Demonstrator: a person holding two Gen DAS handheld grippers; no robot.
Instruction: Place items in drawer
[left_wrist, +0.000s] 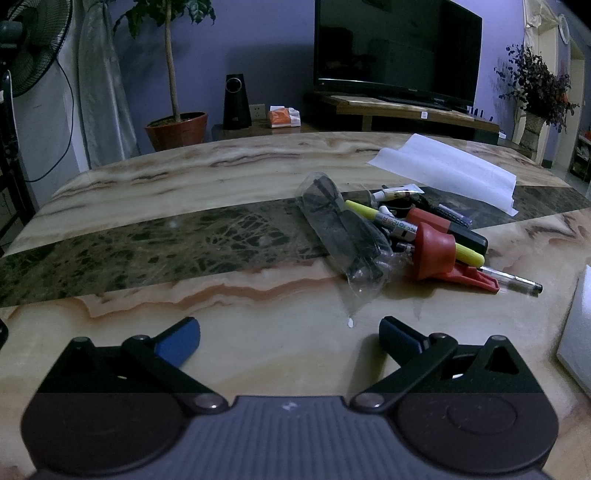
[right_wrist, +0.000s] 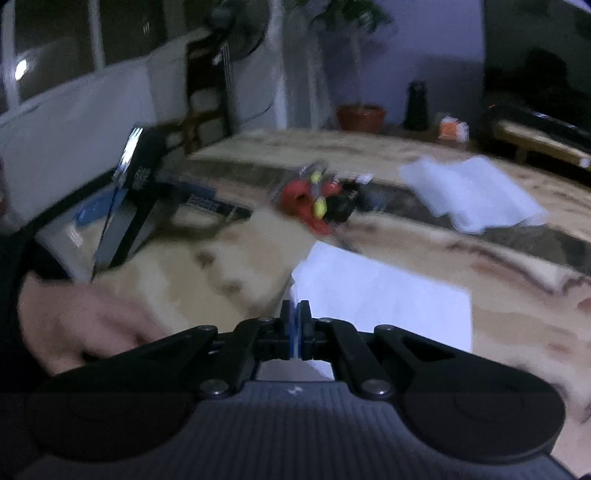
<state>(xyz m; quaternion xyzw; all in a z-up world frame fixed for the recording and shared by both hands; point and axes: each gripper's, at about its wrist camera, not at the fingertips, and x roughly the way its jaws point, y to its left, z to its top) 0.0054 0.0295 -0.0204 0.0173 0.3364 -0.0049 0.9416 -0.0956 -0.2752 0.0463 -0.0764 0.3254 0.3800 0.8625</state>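
Observation:
A pile of small items lies on the marble table (left_wrist: 184, 350): a clear plastic bag (left_wrist: 343, 229) with dark contents, a yellow highlighter (left_wrist: 373, 212), a red plastic piece (left_wrist: 434, 251), a pen (left_wrist: 517, 282) and a small tube (left_wrist: 400, 192). My left gripper (left_wrist: 290, 338) stands open just short of the pile, with nothing between its blue pads (left_wrist: 177, 341). In the blurred right wrist view, my right gripper (right_wrist: 295, 314) is shut at the near left corner of a white box (right_wrist: 388, 299). Whether it pinches a thin edge there is unclear. The pile (right_wrist: 314, 199) lies beyond.
A white plastic sheet (left_wrist: 447, 166) lies at the table's far right; the white box's edge (left_wrist: 576, 332) shows at the right. A person's hand (right_wrist: 74, 325) and a black device (right_wrist: 140, 177) are at the left. TV, potted plant (left_wrist: 177, 129) and fan stand beyond the table.

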